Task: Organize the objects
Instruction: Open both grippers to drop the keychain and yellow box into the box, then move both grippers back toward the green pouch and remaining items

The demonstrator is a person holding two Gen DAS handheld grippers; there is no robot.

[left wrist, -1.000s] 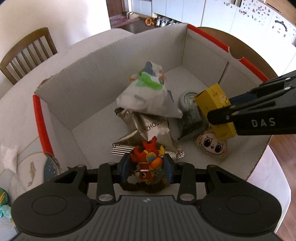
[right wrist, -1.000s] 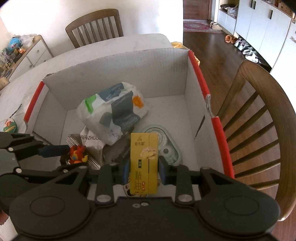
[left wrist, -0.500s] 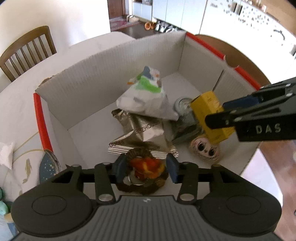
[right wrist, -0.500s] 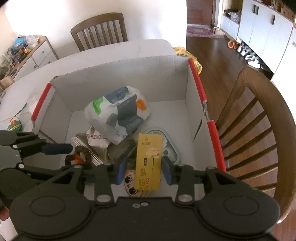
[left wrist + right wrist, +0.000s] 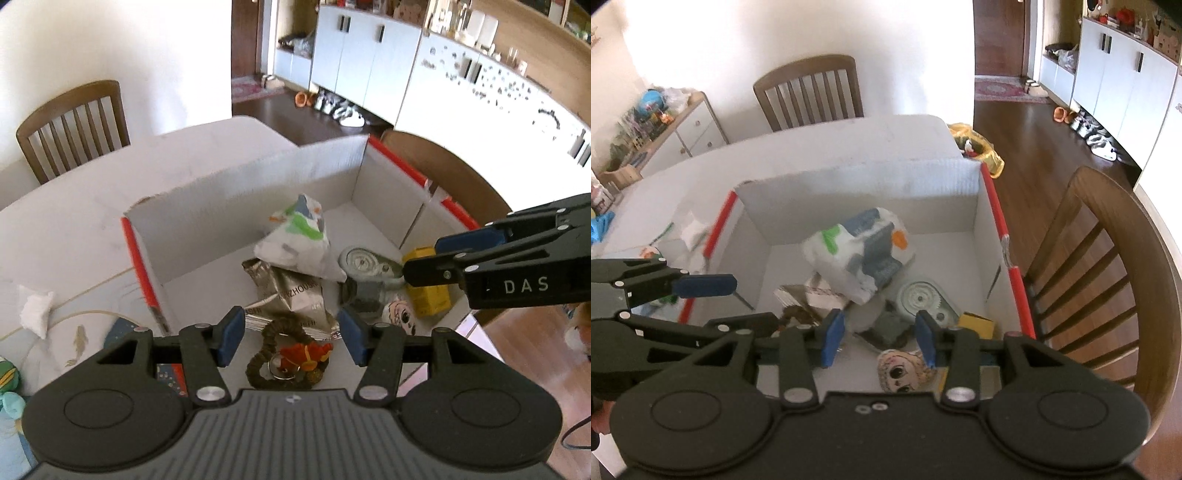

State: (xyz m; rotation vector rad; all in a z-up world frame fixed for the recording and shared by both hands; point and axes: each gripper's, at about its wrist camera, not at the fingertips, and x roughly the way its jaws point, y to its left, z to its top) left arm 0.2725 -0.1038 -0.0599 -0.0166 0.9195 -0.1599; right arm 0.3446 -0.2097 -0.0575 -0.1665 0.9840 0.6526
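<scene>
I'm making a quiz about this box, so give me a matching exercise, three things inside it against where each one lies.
Things:
1. yellow carton
2. red keychain toy
3. white snack bag

Places:
A. on top of the pile in the middle
B. near wall, between the left gripper's open jaws
C. by the red-edged right wall

Pairs: 1-C, 2-B, 3-A

Right gripper (image 5: 421, 258) bearing white capitals "DAS" on black side body, reading clearly in left wrist view. Silver foil pouch (image 5: 295, 299) inside cardboard box (image 5: 236, 206) showing dark print, letters "ZHOUSH" reading partly, start of word cut off by crease. Striped edge of same pouch carrying further print, too small for reading. Yellow carton (image 5: 430, 299) lying in box, print not reading in either view. No other text reading.
</scene>
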